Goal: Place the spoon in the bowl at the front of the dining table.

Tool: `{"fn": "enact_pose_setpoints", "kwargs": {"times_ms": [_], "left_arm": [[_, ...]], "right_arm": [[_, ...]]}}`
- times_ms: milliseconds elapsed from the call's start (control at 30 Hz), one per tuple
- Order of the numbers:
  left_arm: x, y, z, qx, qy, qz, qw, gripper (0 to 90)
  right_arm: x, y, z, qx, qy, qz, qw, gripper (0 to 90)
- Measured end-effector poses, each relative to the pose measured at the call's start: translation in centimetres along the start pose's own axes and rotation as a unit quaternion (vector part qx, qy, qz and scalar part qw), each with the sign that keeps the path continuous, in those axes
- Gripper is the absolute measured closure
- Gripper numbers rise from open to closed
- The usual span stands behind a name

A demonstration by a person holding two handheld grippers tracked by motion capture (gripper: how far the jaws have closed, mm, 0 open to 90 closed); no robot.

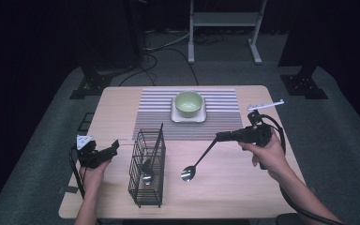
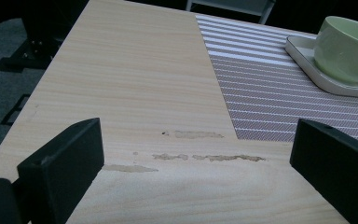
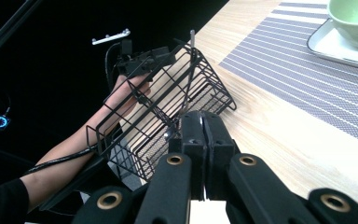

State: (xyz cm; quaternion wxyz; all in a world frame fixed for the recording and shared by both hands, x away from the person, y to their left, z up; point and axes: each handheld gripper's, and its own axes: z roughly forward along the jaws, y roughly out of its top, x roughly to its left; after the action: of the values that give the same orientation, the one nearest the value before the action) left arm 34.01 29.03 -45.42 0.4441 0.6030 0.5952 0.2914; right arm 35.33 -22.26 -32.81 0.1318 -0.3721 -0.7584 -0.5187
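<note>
The right gripper (image 1: 221,136), at centre right of the high view, has its jaws clamped on the handle of a spoon (image 1: 194,166) whose bowl hangs low over the table (image 1: 243,187). The left gripper (image 1: 114,146), lower left, stands wide open and holds nothing. The wire basket (image 1: 146,168), lower centre, contains two upright utensils; the green bowl (image 1: 189,103), upper centre, sits on a white plate (image 1: 187,117) on the striped mat (image 1: 225,110).

High view looks down on the table (image 1: 243,187); both gripper views skim it closely.

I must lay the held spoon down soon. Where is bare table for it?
Free: bare wood between the black wire basket and the right gripper, below the striped placemat. Also the left strip beside that placemat. Crowded: the placemat's middle, with green bowl on white tray.
</note>
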Motion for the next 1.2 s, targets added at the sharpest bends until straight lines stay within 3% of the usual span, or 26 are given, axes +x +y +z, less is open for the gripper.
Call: {"fn": "enact_pose_setpoints", "kwargs": {"times_ms": [1200], "left_arm": [[0.1, 0.0, -0.1, -0.001, 0.001, -0.002, 1.0000, 1.6]], "right_arm": [[-2.5, 0.4, -1.6, -0.019, -0.036, 0.024, 0.9989, 88.7]]}}
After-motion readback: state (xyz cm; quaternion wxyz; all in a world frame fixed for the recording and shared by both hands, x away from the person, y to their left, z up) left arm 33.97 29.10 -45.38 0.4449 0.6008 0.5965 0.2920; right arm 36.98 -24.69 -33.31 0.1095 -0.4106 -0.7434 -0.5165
